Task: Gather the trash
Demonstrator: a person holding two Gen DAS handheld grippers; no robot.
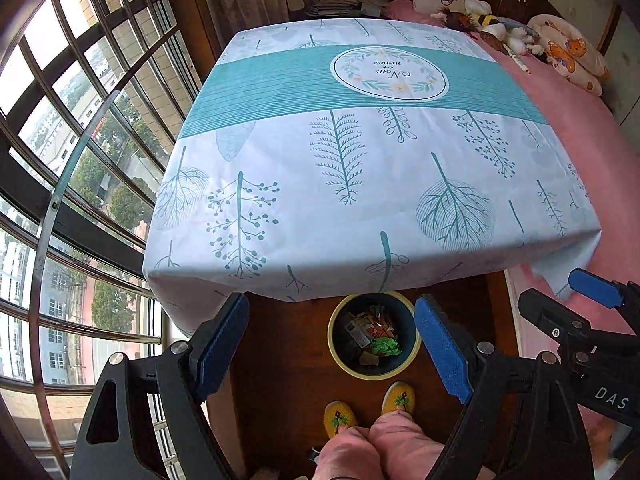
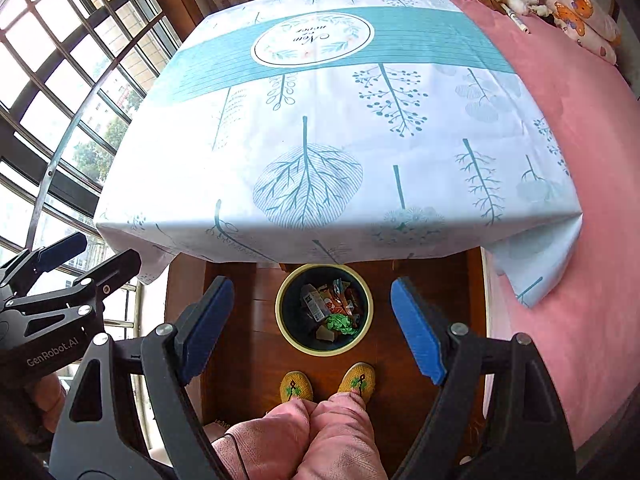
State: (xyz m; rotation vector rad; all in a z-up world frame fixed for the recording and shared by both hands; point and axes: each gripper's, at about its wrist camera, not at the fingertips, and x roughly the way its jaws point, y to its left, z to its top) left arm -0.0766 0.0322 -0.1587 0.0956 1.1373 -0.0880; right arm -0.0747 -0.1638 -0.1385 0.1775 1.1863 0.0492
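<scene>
Left wrist view: we hold the left gripper high above the floor with its jaws spread wide and nothing between them; the right gripper shows at the frame's right edge. Directly below, just past the near edge of the table, stands the bin, a dark bowl-shaped container with a pale yellow rim. The trash lies inside it: crumpled wrappers, a small carton and a green scrap. The tablecloth carries no visible litter. Right wrist view: the right gripper also hangs with jaws wide apart and empty, the bin centred between its fingers, the person's slippers just behind it.

We judge collection to be complete or nearly so, and the step in hand to be a final check. To do it well, we sweep both cameras over the cloth, its overhanging edges and the wooden floor around the bin before finishing. Small pale scraps could hide against the leaf print, so we look slowly. We keep both jaws apart and clear of the cloth's hem, which would snag easily.
</scene>
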